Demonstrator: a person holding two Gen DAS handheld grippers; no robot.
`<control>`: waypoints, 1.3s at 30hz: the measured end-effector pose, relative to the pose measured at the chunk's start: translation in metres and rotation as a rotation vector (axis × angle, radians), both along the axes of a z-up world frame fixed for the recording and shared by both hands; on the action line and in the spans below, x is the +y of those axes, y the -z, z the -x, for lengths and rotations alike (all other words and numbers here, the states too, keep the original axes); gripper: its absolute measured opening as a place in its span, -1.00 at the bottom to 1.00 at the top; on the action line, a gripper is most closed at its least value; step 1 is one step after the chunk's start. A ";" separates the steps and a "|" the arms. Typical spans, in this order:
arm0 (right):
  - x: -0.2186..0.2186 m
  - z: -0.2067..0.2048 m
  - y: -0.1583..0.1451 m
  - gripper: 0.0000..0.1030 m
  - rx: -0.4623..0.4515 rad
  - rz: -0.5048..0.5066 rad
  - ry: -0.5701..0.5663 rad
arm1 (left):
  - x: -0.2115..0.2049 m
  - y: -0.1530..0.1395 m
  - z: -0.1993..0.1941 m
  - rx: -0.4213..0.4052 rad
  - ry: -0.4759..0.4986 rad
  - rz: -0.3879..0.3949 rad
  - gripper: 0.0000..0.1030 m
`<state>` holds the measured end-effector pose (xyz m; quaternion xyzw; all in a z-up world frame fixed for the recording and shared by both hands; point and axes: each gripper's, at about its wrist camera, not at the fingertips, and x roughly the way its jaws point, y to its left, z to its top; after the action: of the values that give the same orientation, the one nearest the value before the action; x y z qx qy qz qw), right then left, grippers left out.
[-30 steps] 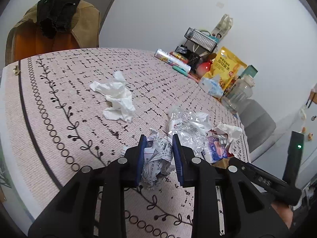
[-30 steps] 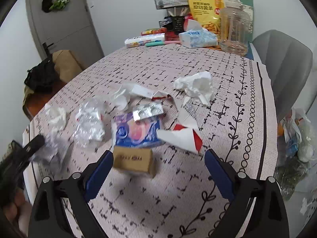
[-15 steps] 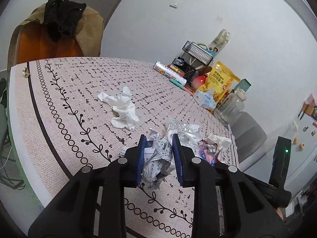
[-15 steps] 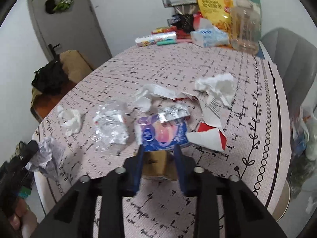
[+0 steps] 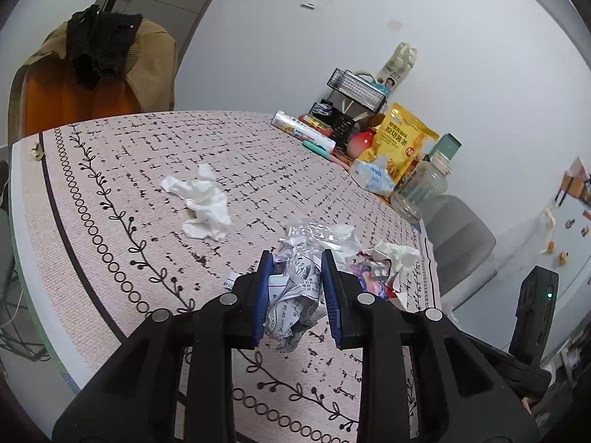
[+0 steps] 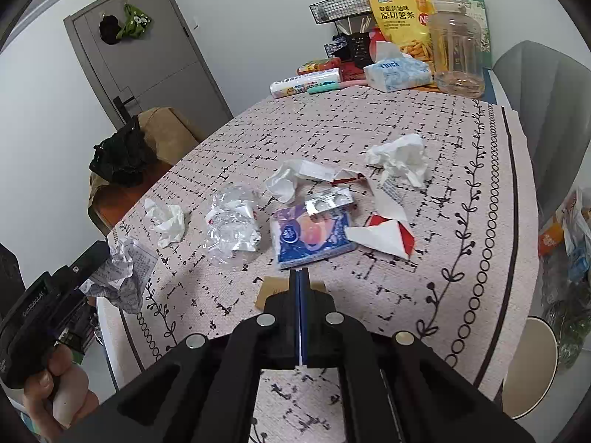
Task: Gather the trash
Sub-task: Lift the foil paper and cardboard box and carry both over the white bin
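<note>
My left gripper (image 5: 295, 262) is shut on a crumpled printed paper ball (image 5: 293, 295) and holds it above the near table edge; it also shows in the right wrist view (image 6: 122, 273). My right gripper (image 6: 300, 277) is shut, its jaws pressed together on a flattened brown cardboard box (image 6: 273, 291). On the table lie white tissues (image 6: 166, 221) (image 6: 400, 160), crumpled clear plastic (image 6: 232, 229), a blue wrapper (image 6: 310, 236), a foil blister pack (image 6: 328, 201) and red-white paper (image 6: 384, 234).
At the table's far end stand a yellow chip bag (image 6: 400, 14), a clear jug (image 6: 456, 48), a tissue pack (image 6: 397, 70) and a wire rack (image 6: 340, 7). A grey chair (image 6: 543, 88) is at the right. A chair with clothes (image 5: 96, 70) is at the left.
My right gripper closed from wide open onto the cardboard box and flattened it. My left gripper lifted and drew back with the paper ball.
</note>
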<state>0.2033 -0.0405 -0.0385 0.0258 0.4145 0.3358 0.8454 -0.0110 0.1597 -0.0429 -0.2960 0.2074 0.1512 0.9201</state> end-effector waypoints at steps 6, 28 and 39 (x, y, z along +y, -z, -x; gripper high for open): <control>0.000 0.001 0.001 0.76 -0.034 0.007 0.033 | -0.014 -0.008 -0.001 0.031 0.013 -0.037 -0.48; -0.074 0.006 -0.003 -0.10 -0.030 -0.059 0.078 | -0.111 -0.041 -0.039 0.095 0.197 -0.176 -0.48; -0.233 -0.020 -0.003 -0.10 -0.057 -0.084 0.386 | -0.208 -0.043 -0.110 0.111 0.425 -0.229 -0.48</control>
<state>0.2235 -0.2738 -0.0354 0.1305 0.3634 0.1848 0.9037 0.0987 -0.0483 0.0000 -0.1310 0.2968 -0.0069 0.9459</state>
